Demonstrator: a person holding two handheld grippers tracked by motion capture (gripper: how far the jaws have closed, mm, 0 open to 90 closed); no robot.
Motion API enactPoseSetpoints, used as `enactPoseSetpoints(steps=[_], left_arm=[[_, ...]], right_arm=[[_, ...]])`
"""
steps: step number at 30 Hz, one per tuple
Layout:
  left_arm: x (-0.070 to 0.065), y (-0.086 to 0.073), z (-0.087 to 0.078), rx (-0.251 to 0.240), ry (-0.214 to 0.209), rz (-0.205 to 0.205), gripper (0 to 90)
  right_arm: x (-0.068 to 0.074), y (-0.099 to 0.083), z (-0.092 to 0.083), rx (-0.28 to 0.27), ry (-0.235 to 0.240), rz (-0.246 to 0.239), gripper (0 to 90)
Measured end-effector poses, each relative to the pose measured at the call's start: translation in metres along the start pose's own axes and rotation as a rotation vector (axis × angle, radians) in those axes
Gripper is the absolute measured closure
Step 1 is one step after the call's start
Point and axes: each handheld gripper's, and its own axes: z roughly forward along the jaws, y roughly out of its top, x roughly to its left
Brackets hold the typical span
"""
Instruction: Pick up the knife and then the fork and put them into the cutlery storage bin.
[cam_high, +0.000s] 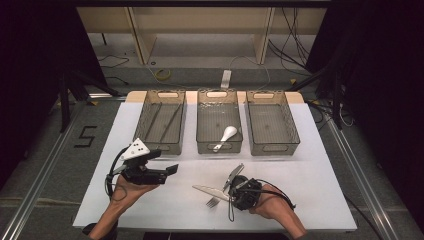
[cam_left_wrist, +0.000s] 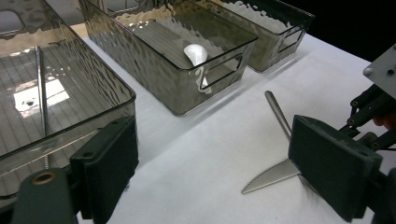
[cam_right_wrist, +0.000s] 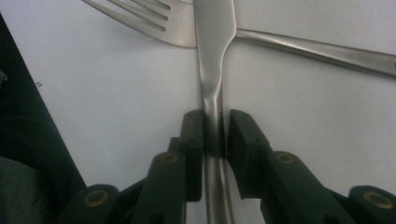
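My right hand-held gripper (cam_right_wrist: 215, 135) pinches the knife (cam_right_wrist: 214, 56) handle, low on the desk (cam_high: 310, 165), blade across the fork (cam_right_wrist: 154, 21). My left hand-held gripper (cam_left_wrist: 215, 182) hovers, jaws spread, near the bins.

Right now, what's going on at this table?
A person is sorting cutlery with two hand-held grippers. The right gripper has its jaws closed around the handle of a knife that lies across a fork on the white table cover. The left gripper hovers open and empty near the left bin, which holds chopsticks. A white spoon lies in the middle bin.
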Motion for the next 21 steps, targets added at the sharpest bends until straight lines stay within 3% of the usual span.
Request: enactPoseSetpoints(steps=[18,21], left_arm=[[0.0006,0.0001,-0.0007,-0.004,-0.006,-0.005,15.4],[0.0009,0.0002,-0.0010,-0.005,-0.006,-0.003,15.4]], right_arm=[[-0.0024,0.0017,-0.0005,0.001,0.020,-0.010,80.5],[-0.0041,0.0006,-0.0012,-0.005,0.019,-0.033,80.6]])
